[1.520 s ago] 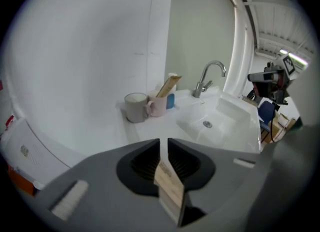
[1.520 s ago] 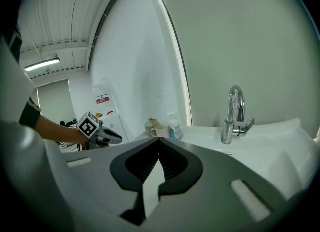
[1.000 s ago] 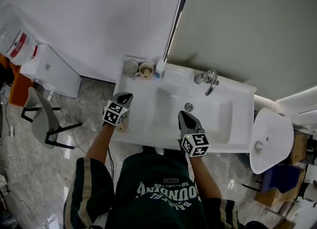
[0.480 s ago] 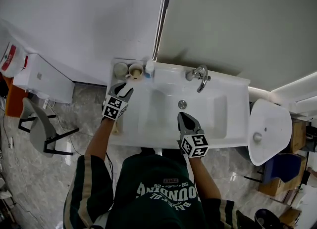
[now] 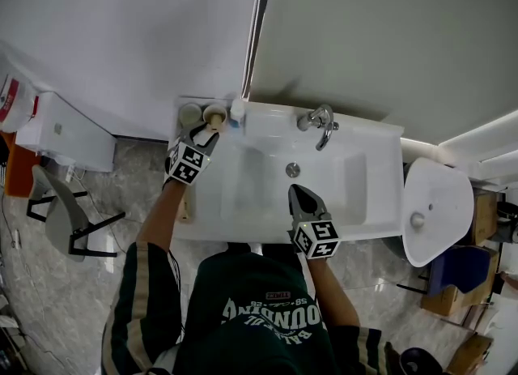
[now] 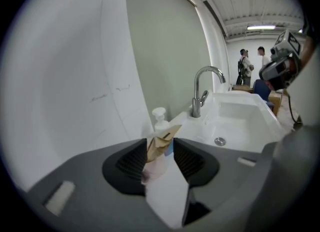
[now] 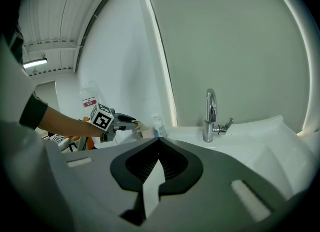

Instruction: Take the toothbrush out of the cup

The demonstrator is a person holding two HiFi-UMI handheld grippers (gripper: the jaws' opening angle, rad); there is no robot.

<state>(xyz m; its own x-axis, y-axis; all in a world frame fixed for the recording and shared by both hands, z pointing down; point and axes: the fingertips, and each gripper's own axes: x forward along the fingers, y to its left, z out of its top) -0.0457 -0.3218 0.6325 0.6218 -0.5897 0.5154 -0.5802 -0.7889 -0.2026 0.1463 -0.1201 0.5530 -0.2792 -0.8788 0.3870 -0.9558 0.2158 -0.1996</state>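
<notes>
My left claw [image 5: 205,130], jaws just opened, straddles the toothbrush [image 6: 164,141] standing in the cup [image 5: 215,113] at upper left without pinching it; right claw [image 5: 301,197] hangs clenched, empty. Nothing lifted yet.

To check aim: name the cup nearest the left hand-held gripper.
The tan cup beside the soap bottle, not the grey cup farther left. The left hand-held gripper has just been opening its jaws; that cup shows between them.

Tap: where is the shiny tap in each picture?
Head view: tap just right of centre, slightly above the middle.
Left gripper view: tap right of centre, mid-height.
Right gripper view: tap right of centre.
Shared landmark: soap bottle, left of the tap everywhere.
</notes>
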